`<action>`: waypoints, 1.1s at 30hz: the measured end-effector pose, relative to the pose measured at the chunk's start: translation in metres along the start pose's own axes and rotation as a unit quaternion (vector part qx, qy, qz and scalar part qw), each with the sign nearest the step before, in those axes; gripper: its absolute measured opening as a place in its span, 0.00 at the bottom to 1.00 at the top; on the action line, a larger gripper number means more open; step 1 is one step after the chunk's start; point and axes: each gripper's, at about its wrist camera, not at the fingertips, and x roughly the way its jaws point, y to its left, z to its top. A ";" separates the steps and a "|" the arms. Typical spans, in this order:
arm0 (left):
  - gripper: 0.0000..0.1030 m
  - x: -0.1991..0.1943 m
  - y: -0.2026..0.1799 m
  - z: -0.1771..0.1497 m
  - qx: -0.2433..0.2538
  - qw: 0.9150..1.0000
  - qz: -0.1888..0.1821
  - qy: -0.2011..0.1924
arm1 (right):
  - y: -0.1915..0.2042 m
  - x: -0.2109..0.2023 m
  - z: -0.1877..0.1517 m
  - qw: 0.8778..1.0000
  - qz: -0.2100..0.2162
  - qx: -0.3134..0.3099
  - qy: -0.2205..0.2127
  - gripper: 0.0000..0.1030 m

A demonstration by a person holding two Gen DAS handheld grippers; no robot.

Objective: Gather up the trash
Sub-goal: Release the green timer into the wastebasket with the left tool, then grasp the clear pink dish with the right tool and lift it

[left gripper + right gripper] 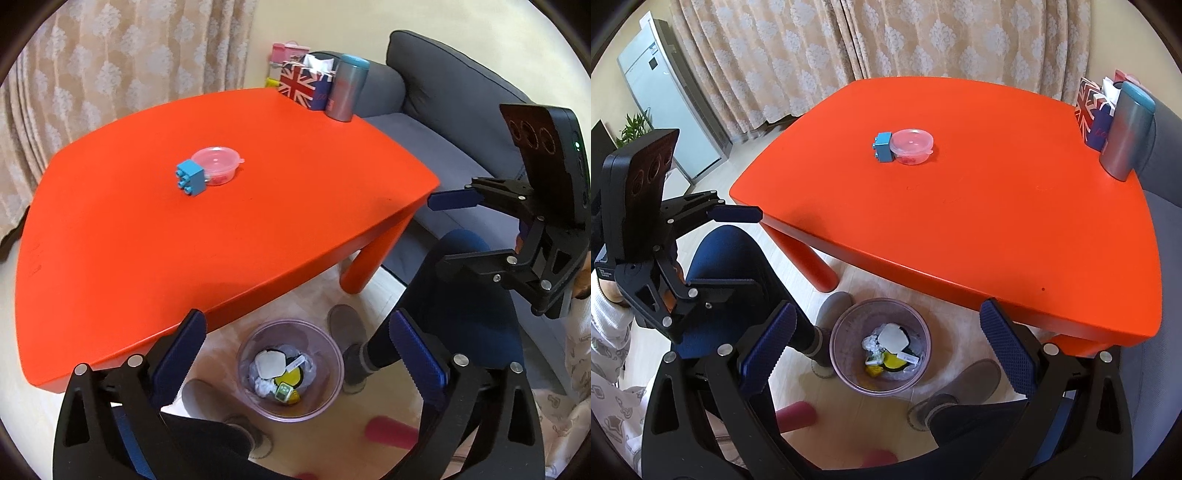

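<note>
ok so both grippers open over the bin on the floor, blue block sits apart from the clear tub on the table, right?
Not apart: in the right wrist view the blue block touches the clear tub. Rest holds: left gripper and right gripper are open above the bin.

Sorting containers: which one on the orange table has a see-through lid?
The small round clear plastic tub beside the blue toy brick; the tall grey tumbler has an opaque teal lid.

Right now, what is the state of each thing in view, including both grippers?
Left gripper: open, nothing between its fingers.
Right gripper: open, empty.
Clear plastic waste bin: upright on the floor, partly filled with trash.
Round clear plastic container: lid on, upright on the orange table.
Blue toy brick: lying on its side against the container.
</note>
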 end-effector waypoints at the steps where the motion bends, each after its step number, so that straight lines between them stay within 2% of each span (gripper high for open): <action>1: 0.93 0.000 0.001 0.000 -0.003 1.000 0.001 0.000 | 0.001 0.000 0.000 1.000 0.001 0.000 0.000 0.95; 14: 0.93 -0.009 0.021 0.009 -0.029 0.999 0.020 -0.012 | 0.002 0.003 0.020 1.000 0.009 -0.008 -0.006 0.95; 26: 0.93 -0.015 0.050 0.031 -0.050 0.997 0.041 -0.033 | -0.005 0.023 0.086 0.999 0.012 -0.048 -0.017 0.95; 33: 0.93 -0.015 0.066 0.041 -0.059 0.996 0.049 -0.037 | -0.008 0.055 0.121 0.996 0.011 -0.090 0.004 0.95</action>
